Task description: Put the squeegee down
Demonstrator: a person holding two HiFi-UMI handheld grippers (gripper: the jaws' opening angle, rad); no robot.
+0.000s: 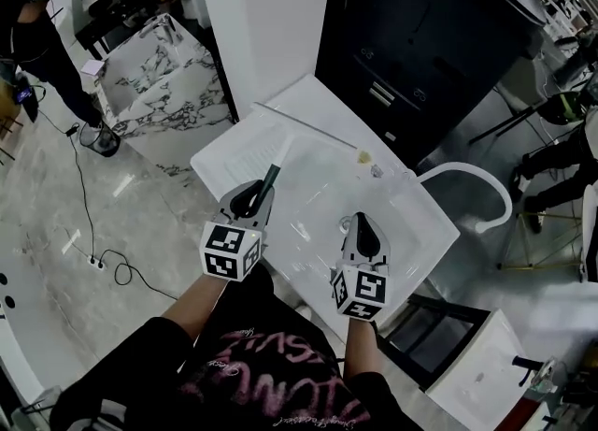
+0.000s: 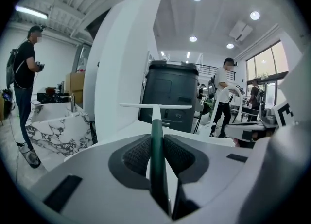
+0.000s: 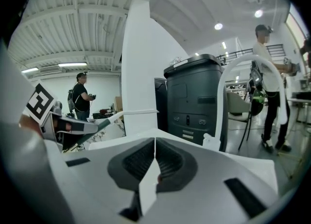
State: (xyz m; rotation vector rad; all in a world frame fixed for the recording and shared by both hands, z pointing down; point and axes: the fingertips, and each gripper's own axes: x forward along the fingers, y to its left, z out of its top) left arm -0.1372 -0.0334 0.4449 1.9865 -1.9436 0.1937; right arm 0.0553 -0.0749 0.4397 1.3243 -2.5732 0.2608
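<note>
The squeegee (image 1: 271, 177) is being held by its dark green handle between the jaws of the left hand-held gripper (image 1: 252, 197), which are being closed narrowly on it. In the left gripper view the handle (image 2: 156, 140) is being pinched between the ribbed pads (image 2: 136, 156), and the white blade (image 2: 155, 106) is being carried level at its far end. The squeegee is being pointed away from the person, over the left part of the white counter (image 1: 411, 233); whether it is touching the surface cannot be told. The right hand-held gripper (image 1: 363, 233) is being held just to the right, over the same counter, and its jaws are being pressed together with nothing between them (image 3: 154, 162). A white arched faucet (image 1: 467, 172) is being seen at the counter's right edge, and a dark cabinet (image 1: 420, 36) beyond its far side.
</note>
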